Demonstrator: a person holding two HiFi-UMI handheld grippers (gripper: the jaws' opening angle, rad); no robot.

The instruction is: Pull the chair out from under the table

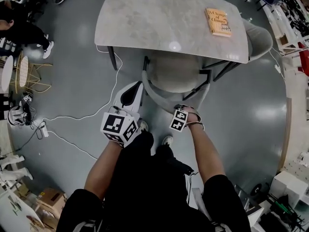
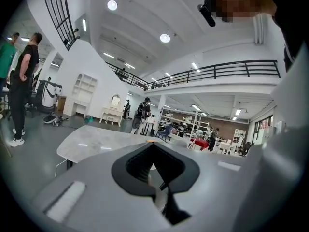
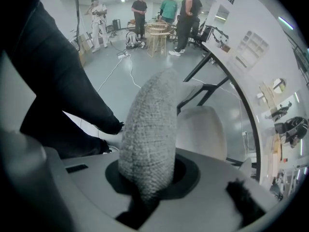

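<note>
The grey upholstered chair (image 1: pixel 175 73) stands tucked partly under the marble-topped table (image 1: pixel 159 18), its curved back (image 1: pixel 155 96) toward me. My right gripper (image 1: pixel 189 114) points steeply down at the right end of that back and is shut on it. In the right gripper view the woolly back (image 3: pixel 149 124) fills the hollow of the right gripper (image 3: pixel 147 182). My left gripper (image 1: pixel 137 86) is held nearly level beside the left end of the back, shut, with nothing in it. The left gripper (image 2: pixel 154 170) faces across the tabletop (image 2: pixel 96 141).
An orange book (image 1: pixel 218 21) lies on the table's far right. A second grey chair (image 1: pixel 259 37) stands at the table's right end. White cables (image 1: pixel 72 115) and a power strip (image 1: pixel 43 128) lie on the floor at left, near a wicker chair (image 1: pixel 26 74). Several people (image 3: pixel 169 6) stand beyond.
</note>
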